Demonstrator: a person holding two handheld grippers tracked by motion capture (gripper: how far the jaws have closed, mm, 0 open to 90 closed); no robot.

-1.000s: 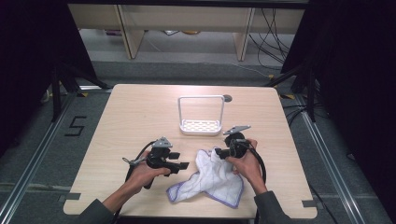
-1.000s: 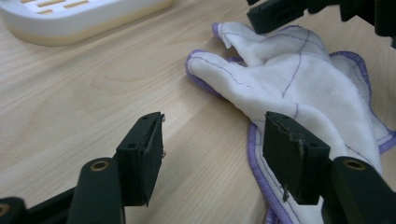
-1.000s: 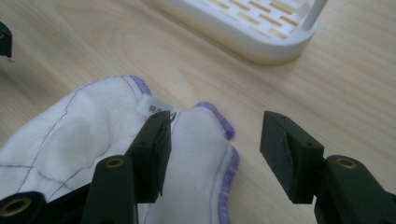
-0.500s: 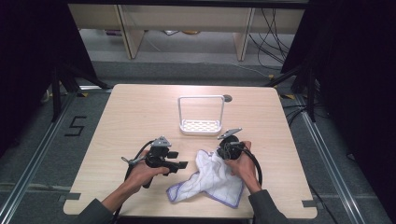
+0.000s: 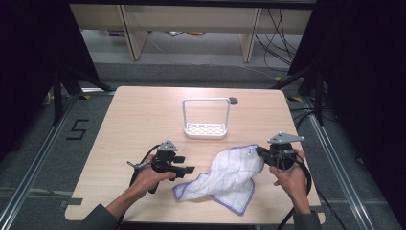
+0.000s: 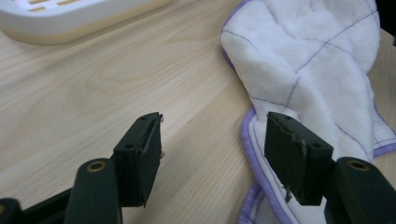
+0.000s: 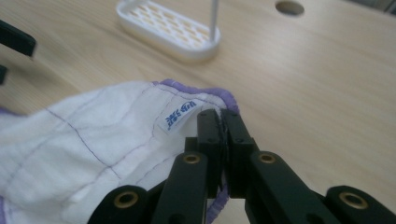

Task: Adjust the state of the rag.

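The right gripper (image 7: 223,122) pinches the white cloth's (image 5: 229,175) right corner, while the left gripper (image 6: 213,144) gapes wide beside its left edge.

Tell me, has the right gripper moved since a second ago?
Yes. The right gripper, shut on the cloth, has gone right, from below the rack to past its right end.
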